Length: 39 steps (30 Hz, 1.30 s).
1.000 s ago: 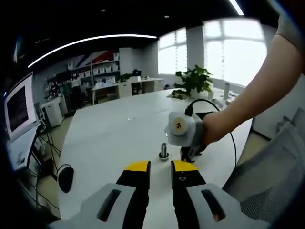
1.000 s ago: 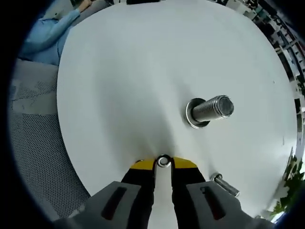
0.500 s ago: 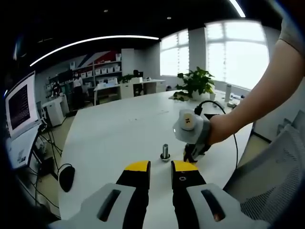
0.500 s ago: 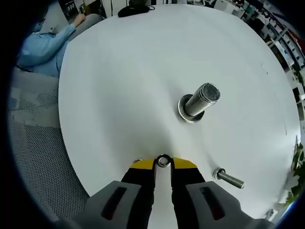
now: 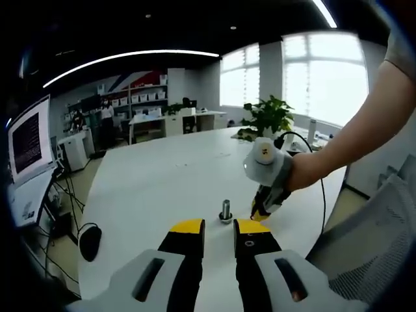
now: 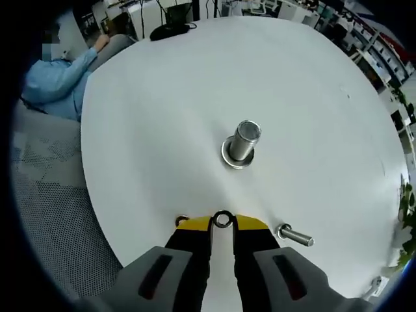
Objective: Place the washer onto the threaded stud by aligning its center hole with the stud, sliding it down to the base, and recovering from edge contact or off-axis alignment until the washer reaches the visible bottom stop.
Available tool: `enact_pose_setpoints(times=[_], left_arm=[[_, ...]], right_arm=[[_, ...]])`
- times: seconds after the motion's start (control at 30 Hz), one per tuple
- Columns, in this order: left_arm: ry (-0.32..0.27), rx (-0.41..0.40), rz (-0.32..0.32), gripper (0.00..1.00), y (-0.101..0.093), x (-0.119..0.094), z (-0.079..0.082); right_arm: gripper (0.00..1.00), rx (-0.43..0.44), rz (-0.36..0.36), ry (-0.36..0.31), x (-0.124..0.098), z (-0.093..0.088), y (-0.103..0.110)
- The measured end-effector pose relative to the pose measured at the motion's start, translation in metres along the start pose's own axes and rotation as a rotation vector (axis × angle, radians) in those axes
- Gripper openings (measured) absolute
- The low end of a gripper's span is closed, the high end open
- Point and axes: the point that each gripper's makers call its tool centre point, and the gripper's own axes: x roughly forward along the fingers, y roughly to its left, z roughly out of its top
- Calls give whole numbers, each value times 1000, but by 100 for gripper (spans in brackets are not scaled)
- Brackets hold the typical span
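A short threaded stud stands upright on a wide base flange in the middle of the white round table. My right gripper is shut on a small metal washer, held on edge between the yellow tips, above the table and short of the stud. In the left gripper view the stud stands just past my left gripper, whose jaws stand slightly apart with nothing between them. The right gripper hangs just right of the stud, tips pointing down.
A loose bolt lies on the table right of my right jaws. A small ring peeks out beside the left jaw. A person in a blue sleeve and a mesh chair are at the table's edge. A mouse lies left.
The right gripper has lifted and drawn back from the stud with the washer, so the stud looks smaller and more end-on. The left gripper has barely moved.
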Motion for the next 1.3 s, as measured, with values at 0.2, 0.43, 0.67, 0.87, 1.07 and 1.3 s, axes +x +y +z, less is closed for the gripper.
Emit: enact_pose_setpoints(times=[0.2,0.43,0.67,0.87,1.07,1.3], left_arm=[[-1,34,-11,15,-6,0,2],[-17,13,-9,15,-3,-1,5],[-30,59,-18,15,-9,-1,10],[-32,56,-19,15,-8,-2,10],[-35,49,-16,15,-7,-2,11],[-29,37,-15,15,-7,-2,9]], right_arm=[[14,28,-11,-26,-11,-1,-8],[14,30,-51,-64,-31,0,-27],[14,51,-75,-95,-41,-3,-36],[14,34,-97,-97,-48,-7,-43],[14,-6,-131,-93,-54,-9,-57],[14,32,-137,-85,-51,-12,-70]])
